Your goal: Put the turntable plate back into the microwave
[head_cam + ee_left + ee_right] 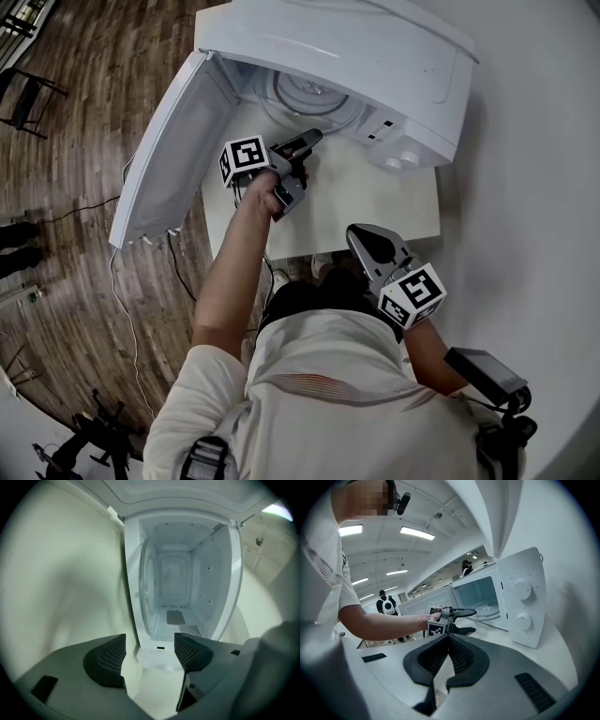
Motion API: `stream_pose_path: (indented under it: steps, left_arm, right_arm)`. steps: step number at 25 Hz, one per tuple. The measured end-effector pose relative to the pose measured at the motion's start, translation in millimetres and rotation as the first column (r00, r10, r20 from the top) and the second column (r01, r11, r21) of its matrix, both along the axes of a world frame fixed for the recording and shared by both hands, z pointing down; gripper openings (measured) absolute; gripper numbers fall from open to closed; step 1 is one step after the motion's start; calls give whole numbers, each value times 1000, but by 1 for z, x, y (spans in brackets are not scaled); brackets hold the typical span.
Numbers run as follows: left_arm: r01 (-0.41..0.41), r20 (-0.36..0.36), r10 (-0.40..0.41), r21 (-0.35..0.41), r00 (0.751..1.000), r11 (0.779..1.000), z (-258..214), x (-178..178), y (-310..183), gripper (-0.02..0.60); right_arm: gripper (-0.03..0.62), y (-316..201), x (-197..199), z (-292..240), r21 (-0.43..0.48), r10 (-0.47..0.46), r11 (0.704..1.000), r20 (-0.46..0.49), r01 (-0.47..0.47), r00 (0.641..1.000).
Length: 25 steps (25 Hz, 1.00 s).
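Note:
The white microwave (375,66) stands on a white table with its door (169,150) swung wide open to the left. The glass turntable plate (309,94) lies inside the cavity; it also shows in the left gripper view as the plate (147,592) and in the right gripper view as the plate (487,609). My left gripper (307,155) is open just in front of the opening, with nothing between its jaws (150,653). My right gripper (361,239) is held back near my body, shut and empty (449,641).
The table (375,197) is small, with its front edge close to my body. The control panel with two knobs (522,604) is on the microwave's right side. A cable (122,309) trails over the wooden floor on the left. A person (385,604) stands far off.

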State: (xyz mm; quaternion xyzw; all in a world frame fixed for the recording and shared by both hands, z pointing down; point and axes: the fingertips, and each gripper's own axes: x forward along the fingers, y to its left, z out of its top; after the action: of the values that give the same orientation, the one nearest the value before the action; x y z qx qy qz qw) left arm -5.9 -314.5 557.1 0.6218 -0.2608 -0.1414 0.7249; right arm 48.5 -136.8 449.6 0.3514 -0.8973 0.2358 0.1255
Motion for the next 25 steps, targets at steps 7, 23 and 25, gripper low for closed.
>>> stream_pose_path:
  steps: [7,23,25]
  left_arm:
    - [21,13,-22,102,1000,995,-20,-11,18,219]
    - [-58,151,-13,461,988,886,-143,-64,137,11]
    - [-69,175,-27,522,984,850,-163,-72,157,11]
  right_arm:
    - [5,-6,-3,-3,32,-12,999,2,12,1000]
    - [5,86,-49,-55,174,41,984,-18,-37,999]
    - [5,100,-53,-65,190,61,980,-14,-58,998]
